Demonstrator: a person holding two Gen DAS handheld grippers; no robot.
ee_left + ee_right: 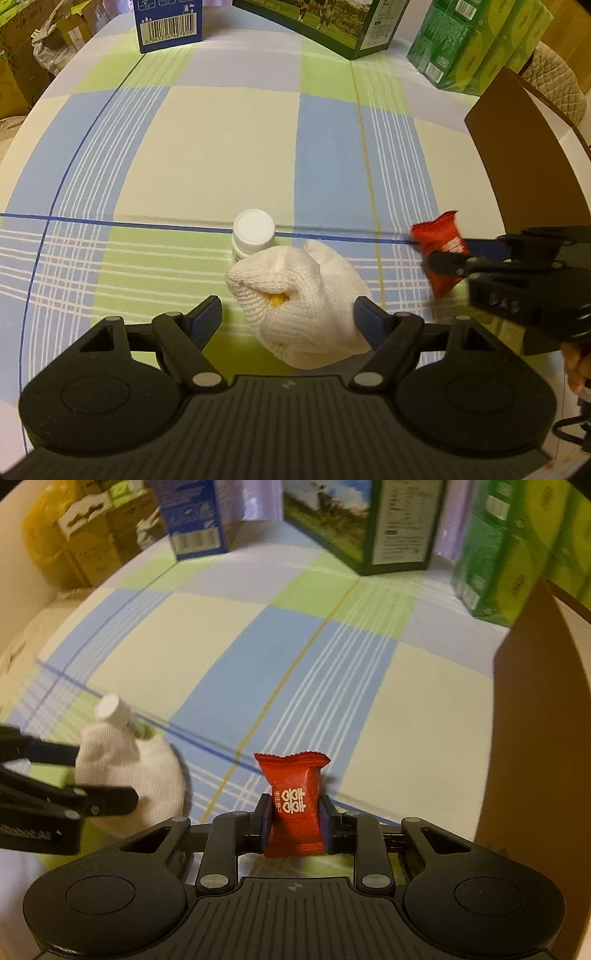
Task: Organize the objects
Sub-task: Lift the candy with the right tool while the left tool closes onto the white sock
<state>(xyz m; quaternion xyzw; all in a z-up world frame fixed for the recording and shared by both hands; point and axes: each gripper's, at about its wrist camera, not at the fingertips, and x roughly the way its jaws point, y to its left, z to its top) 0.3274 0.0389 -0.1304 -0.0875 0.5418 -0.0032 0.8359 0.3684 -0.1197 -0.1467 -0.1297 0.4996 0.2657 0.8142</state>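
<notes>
Right tool [294,821] clamps a red crinkled candy packet [293,805] (white print facing us). Left tool [288,317] gapes wide around a white knitted cloth bundle [303,299] on the checked worktop [221,147], white-capped plastic bottle [254,234] touching behind.

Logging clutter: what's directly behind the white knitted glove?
A white-capped bottle stands against the glove's far side. Its lower body is hidden by the glove, so any label is unreadable.

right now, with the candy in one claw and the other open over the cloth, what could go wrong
1. The left claw is open around the white knitted cloth, and the white bottle stands right behind it; closing or pushing forward could tip the bottle.
2. The right claw pinches only the lower part of the red candy packet, so the packet might slip or twist on the way to the brown box.
</notes>
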